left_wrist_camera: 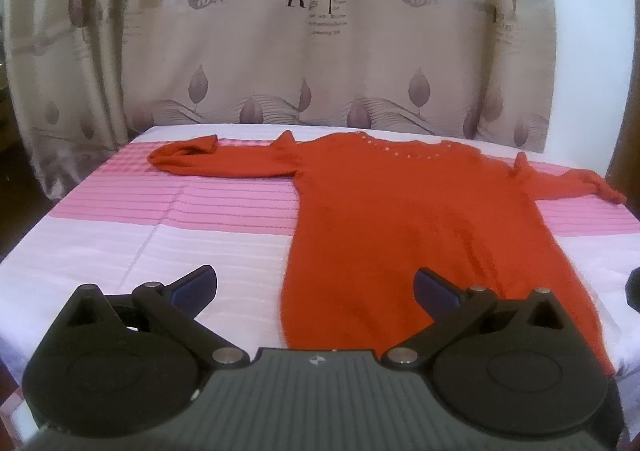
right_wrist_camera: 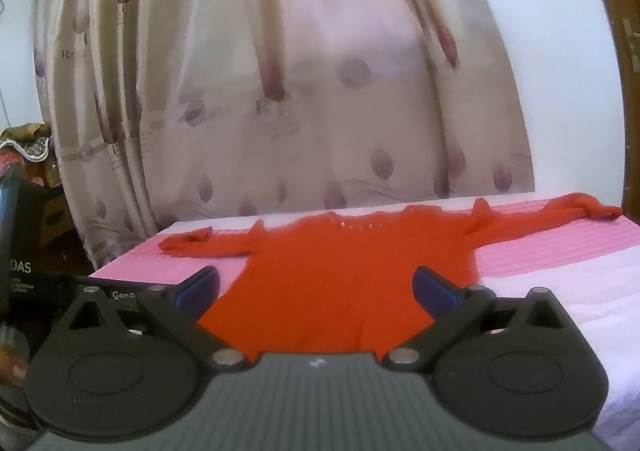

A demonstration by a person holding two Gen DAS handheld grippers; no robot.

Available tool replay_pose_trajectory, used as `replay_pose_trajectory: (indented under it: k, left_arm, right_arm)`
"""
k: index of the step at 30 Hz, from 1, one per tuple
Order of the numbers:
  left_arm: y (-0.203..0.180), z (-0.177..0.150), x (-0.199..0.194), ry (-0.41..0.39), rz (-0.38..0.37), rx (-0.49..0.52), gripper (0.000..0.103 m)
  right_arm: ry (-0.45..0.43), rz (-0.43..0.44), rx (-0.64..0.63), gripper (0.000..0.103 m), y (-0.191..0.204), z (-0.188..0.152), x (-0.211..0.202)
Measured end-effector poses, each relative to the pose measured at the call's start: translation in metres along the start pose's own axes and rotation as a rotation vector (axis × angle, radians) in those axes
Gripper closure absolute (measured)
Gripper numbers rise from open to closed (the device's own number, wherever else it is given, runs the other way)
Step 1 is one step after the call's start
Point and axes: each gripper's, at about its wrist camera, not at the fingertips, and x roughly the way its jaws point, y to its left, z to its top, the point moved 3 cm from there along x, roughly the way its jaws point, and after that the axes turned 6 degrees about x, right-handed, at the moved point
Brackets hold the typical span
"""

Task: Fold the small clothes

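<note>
The sweater (left_wrist_camera: 384, 219) is orange-red, with pale beads dotting its neckline. The bedspread (left_wrist_camera: 160, 219) runs in pink and white striped bands. The curtain (left_wrist_camera: 248, 51), upper frame, is beige with mauve leaf shapes and dark lettering. Both grippers are black with blue pads (left_wrist_camera: 196, 285).

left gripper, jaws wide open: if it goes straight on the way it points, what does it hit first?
Probably the red sweater: the left gripper tilts down over its near hem, left edge between the open jaws. Depth is unclear; the pink sheet alongside is possible.

Item count: one red sweater (left_wrist_camera: 384, 211) with two sleeves, on one bed (left_wrist_camera: 120, 243). One patterned curtain (left_wrist_camera: 256, 63) behind. Two grippers: left gripper (left_wrist_camera: 316, 285), right gripper (right_wrist_camera: 316, 285), two fingers each.
</note>
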Motion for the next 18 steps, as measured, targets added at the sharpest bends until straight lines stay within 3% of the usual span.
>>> replay_pose_trajectory:
  k: [18]
  left_arm:
    - [0.005, 0.001, 0.013, 0.034, 0.046, 0.017, 0.000]
  right_arm:
    - [0.051, 0.019, 0.004, 0.000, 0.002, -0.008, 0.014]
